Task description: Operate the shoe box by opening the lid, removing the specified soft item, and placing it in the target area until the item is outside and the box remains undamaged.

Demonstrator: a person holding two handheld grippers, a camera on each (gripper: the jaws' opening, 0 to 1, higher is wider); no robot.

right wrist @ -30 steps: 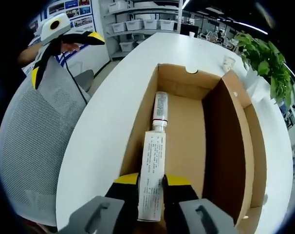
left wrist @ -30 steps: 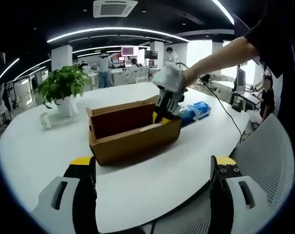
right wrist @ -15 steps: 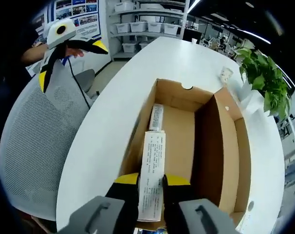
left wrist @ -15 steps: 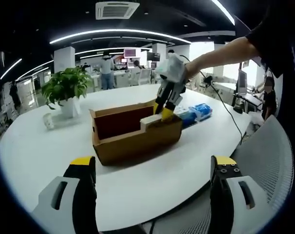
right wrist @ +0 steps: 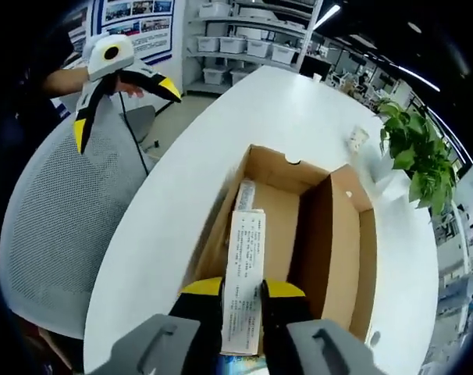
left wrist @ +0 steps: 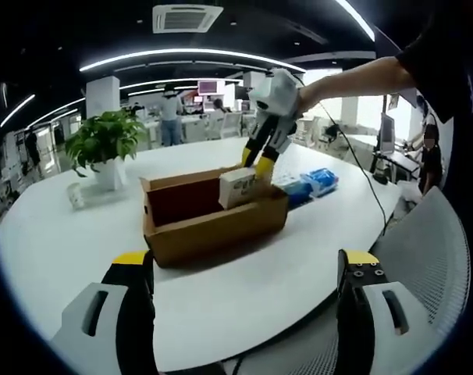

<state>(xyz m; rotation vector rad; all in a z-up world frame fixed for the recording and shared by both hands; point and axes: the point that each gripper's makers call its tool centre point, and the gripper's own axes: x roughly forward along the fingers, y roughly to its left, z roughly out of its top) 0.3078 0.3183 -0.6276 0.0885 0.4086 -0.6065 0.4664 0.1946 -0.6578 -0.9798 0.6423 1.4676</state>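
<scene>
One raised right gripper [right wrist: 241,295], carton [right wrist: 245,277] gripped

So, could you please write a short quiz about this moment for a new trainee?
1. True or false: the right gripper is shut on the white carton.
2. Multiple choice: what remains inside the cardboard box? A) a shoe B) a tube C) a cup
3. Fill in: the left gripper is ____ and holds nothing.

Key: 1 true; 2 B; 3 open.
</scene>
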